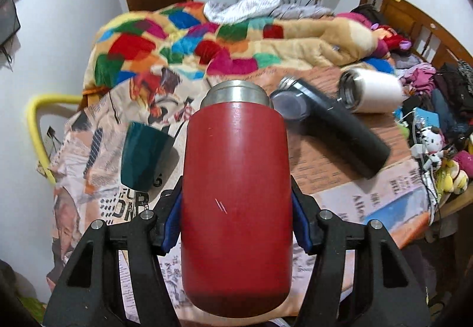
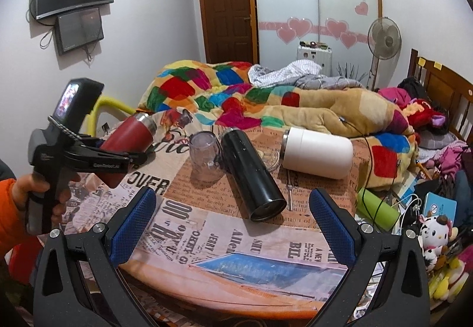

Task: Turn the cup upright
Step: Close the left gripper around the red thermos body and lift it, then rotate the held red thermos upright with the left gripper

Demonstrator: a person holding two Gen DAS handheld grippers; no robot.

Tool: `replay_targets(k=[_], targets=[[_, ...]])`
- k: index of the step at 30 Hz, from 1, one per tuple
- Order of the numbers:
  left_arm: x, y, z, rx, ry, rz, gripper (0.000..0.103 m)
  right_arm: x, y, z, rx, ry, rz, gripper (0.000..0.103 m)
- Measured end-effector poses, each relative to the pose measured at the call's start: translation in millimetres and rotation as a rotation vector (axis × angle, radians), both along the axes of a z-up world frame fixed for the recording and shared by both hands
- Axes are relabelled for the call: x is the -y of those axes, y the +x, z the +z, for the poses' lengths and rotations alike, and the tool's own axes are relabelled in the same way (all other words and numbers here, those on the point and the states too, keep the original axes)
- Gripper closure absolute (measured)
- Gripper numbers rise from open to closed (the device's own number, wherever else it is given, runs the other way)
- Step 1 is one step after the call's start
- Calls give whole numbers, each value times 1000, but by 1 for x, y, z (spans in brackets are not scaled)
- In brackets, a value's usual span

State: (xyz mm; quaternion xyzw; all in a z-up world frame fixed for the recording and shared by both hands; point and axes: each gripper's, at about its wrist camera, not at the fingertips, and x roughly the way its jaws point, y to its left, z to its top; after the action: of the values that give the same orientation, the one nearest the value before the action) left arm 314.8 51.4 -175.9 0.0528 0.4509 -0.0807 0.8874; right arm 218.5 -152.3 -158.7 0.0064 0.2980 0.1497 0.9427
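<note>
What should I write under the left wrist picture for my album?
Left gripper clamps a red metal cup above the newspaper-print table, with a black flask and white cup lying behind.

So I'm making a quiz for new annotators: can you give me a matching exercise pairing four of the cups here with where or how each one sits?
Things:
1. red steel-rimmed flask
2. black cylindrical flask
3. white steel-rimmed flask
4. clear plastic cup

States:
A. lying on its side, farthest right on the table
B. clamped in the left gripper, off the table
C. standing near the black one's far end
D. lying on its side in the middle of the table, its base toward the open right gripper

Pairs: 1-B, 2-D, 3-A, 4-C
</note>
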Motion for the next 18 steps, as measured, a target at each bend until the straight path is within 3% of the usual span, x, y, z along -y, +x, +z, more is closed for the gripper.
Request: replay_targets(k=[10, 18], targets=[[46, -49, 37, 77, 5, -99, 42, 7, -21, 13, 49, 0, 2, 0], [79, -61, 20, 48, -26, -156, 42, 21, -28, 8, 47, -3, -16, 0]])
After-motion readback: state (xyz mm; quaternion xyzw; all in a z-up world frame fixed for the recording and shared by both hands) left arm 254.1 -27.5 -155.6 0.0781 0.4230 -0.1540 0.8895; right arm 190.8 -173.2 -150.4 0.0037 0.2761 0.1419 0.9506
